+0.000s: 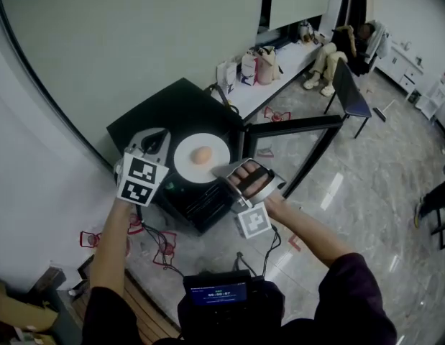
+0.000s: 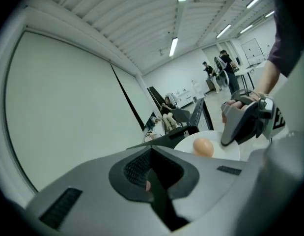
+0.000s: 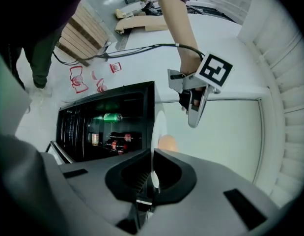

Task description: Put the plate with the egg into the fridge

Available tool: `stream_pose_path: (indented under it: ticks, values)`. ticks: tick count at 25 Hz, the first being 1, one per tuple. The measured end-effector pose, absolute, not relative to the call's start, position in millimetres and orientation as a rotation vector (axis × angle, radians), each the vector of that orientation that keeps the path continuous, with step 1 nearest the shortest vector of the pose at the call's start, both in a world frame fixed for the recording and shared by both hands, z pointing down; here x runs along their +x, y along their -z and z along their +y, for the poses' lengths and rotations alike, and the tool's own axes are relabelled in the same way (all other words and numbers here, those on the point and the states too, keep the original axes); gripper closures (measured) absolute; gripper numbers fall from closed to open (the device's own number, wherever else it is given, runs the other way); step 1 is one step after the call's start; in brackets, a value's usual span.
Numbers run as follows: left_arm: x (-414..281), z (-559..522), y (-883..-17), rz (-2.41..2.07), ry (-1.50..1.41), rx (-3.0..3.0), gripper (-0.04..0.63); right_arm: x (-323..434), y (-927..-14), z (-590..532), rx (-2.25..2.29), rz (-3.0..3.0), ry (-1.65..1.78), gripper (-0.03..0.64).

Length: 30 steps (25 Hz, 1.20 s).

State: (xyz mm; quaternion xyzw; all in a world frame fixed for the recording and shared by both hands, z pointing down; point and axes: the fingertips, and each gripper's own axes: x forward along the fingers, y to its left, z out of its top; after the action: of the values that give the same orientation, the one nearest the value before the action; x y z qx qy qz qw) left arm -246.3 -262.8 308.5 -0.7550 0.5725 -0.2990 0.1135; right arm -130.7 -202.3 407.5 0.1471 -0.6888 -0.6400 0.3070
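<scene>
A white plate (image 1: 187, 165) with a brown egg (image 1: 201, 155) on it is over the top front edge of a black mini fridge (image 1: 154, 121); I cannot tell whether it rests there. My right gripper (image 1: 222, 169) is shut on the plate's right rim (image 3: 153, 132), and the egg (image 3: 167, 142) shows just past the jaws. The left gripper (image 1: 163, 139) hovers at the plate's left side, shut and holding nothing. From the left gripper view the plate (image 2: 225, 151), the egg (image 2: 203, 146) and the right gripper (image 2: 229, 137) lie ahead.
The fridge's glass door (image 1: 294, 146) stands open to the right. Cans and bottles (image 3: 107, 129) fill its shelves. Cables and red floor marks (image 1: 161, 246) lie in front. Bags (image 1: 254, 67) line the wall, and a person sits on a chair (image 1: 344, 56) at the back right.
</scene>
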Motion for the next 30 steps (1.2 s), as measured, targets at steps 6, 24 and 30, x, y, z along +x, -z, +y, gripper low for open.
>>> stream_pose_path:
  ticks: [6,24,30]
  values:
    - [-205.0,-209.4,-322.0,1.824,0.677,-2.203,0.588,-97.0,-423.0,-192.2,0.379,-1.811,1.731,0.598]
    - [-166.6,-86.2,-439.0,2.090,0.359,-2.262,0.588,-78.9,-501.8,-126.9,0.462,-1.781,1.668,0.598]
    - [-172.3,-78.8,-461.7,2.187,0.347,-2.250,0.588,-90.0,-516.9,-121.2,0.405,-1.811,1.671,0.598]
